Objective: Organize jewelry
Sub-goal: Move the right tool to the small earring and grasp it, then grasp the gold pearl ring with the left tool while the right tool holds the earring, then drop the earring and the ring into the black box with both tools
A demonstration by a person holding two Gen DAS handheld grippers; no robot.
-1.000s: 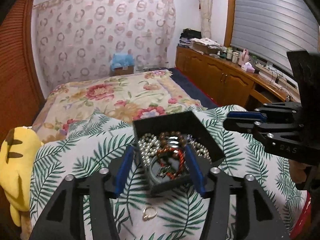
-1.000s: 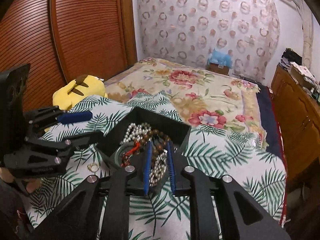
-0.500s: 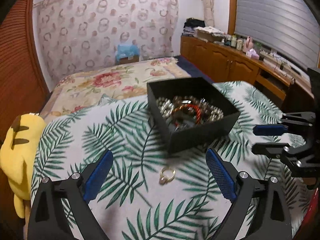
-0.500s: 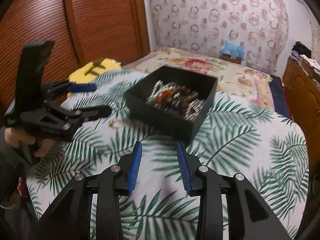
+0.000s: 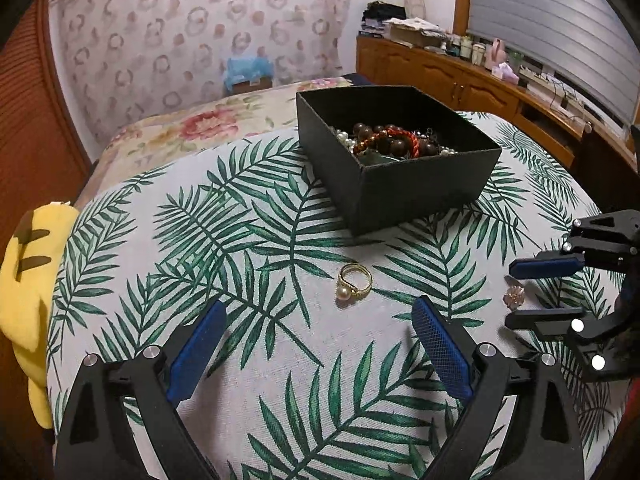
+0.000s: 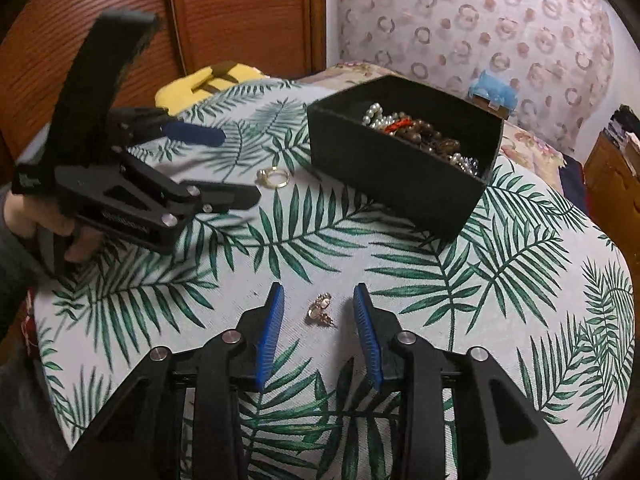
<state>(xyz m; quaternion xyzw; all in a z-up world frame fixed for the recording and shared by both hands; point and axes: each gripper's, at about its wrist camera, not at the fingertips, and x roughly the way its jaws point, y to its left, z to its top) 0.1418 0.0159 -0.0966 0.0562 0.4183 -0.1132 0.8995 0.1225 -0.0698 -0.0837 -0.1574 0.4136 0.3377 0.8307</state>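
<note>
Gold shows against the palm-leaf cloth [image 5: 280, 360] in the left wrist view: a pearl ring [image 5: 353, 281] lies loose just ahead of the left gripper [image 5: 318, 320], whose jaws stand wide with nothing between them. Beyond the ring sits the black box [image 5: 400, 184], already heaped with pearl strands, brown wooden beads and a red cord, so most of the sorting looks done; by my reading only the loose pieces outside remain. At the right edge the right gripper [image 5: 516, 292] reaches in with a small pink flower earring [image 5: 515, 295] between its tips. A yellow plush toy [image 5: 28, 292] leans at the left edge, well clear of the work. In the right wrist view, that gripper's jaws have just been closing and now stand narrow around the earring, which lies flat on the cloth with the pads not yet pressing it. The left gripper hovers near the ring, held by a hand [image 6: 60, 236] at the frame's left. The box stands open, with nothing between it and either piece.
</note>
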